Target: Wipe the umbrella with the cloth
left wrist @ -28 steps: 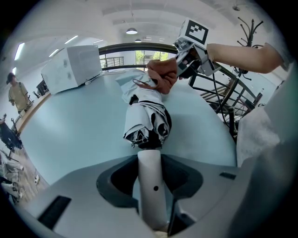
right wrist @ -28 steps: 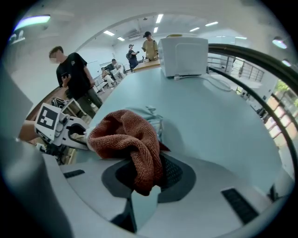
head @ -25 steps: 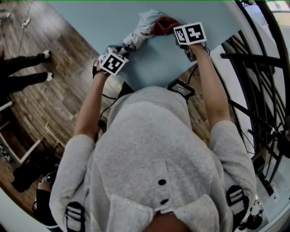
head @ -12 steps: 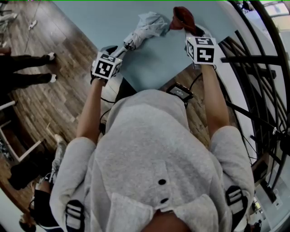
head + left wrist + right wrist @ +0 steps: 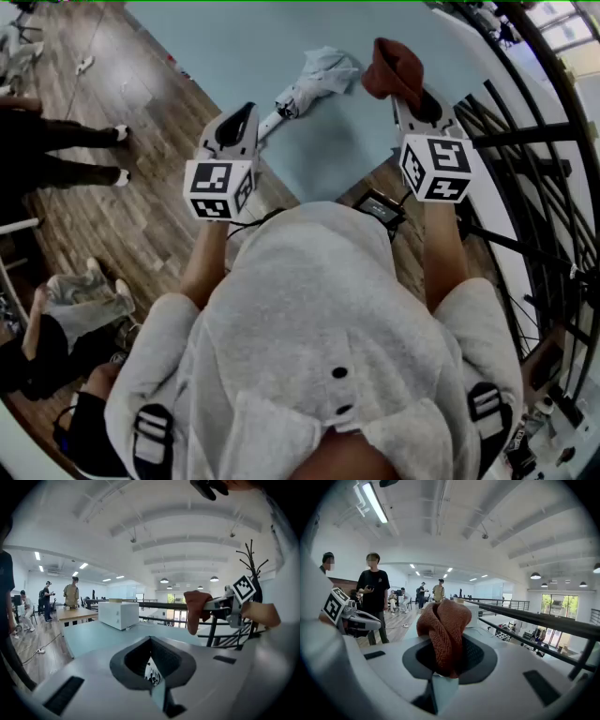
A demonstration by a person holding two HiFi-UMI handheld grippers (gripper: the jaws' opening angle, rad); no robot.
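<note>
A folded light-grey umbrella (image 5: 314,80) lies alone on the pale blue table (image 5: 216,47), its handle end toward my left gripper (image 5: 234,127). That gripper is lifted off the table and away from the handle. In the left gripper view its jaws (image 5: 152,667) are closing, with nothing between them. My right gripper (image 5: 417,101) is also raised, shut on a bunched rust-red cloth (image 5: 394,66) that sticks up out of its jaws (image 5: 447,667). The cloth (image 5: 443,625) hangs clear of the umbrella. From the left gripper view the cloth (image 5: 197,611) shows at the right.
A white box (image 5: 117,613) stands further along the table. A black railing (image 5: 525,141) runs at the right, with a black coat stand (image 5: 253,569) behind it. People stand on the wooden floor at the left (image 5: 56,150). A small black device (image 5: 380,208) sits by the table's near corner.
Both grippers have risen from the table toward me. The left has come off the umbrella handle and closed. The right has lifted the cloth off the umbrella.
</note>
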